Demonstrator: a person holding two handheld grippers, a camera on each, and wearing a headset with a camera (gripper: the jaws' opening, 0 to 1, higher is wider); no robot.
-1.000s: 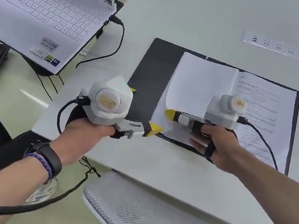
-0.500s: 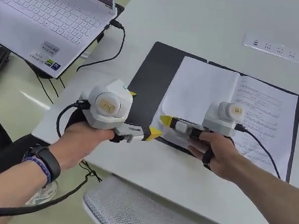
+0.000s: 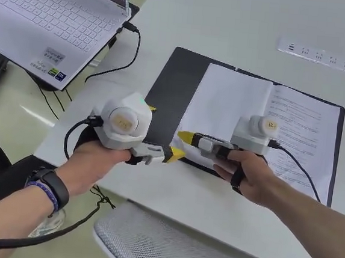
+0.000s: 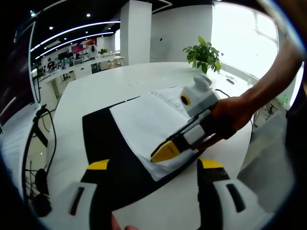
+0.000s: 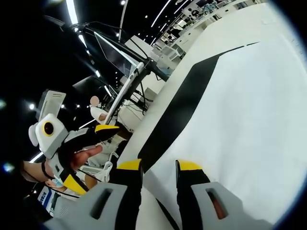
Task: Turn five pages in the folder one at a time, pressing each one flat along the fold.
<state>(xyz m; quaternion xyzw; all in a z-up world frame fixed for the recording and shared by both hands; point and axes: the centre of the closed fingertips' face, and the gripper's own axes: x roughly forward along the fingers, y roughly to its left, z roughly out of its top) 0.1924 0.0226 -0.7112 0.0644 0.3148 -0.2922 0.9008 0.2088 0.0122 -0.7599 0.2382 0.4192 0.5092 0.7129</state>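
White desk (image 3: 242,26) spreads bare beyond the folder's far edge, as far as a power strip (image 3: 324,56) at the back. The black folder (image 3: 173,87) lies open near the front edge of the desk. A blank page (image 3: 229,104) rests over its left half and a printed page (image 3: 302,128) covers its right half.

The right gripper (image 3: 185,137) reaches in from the near side, its yellow tip at the blank page's lower left corner. In its own view the jaws stand a narrow gap apart, with the page edge and the black cover between them. Whether they pinch the paper I cannot tell. The left gripper (image 4: 154,164) hovers just off the folder's near left corner with its jaws spread wide and nothing between them. Its tip is close to the right gripper's tip.

A laptop (image 3: 50,9) sits well to the left with a dark cable (image 3: 114,66) trailing toward the folder. A mesh chair (image 3: 151,239) stands below the front edge of the desk.

The left gripper view adds a potted plant (image 4: 204,52) at the far end of the desk, before bright windows. The right gripper view adds dim ceiling lights behind the left gripper.
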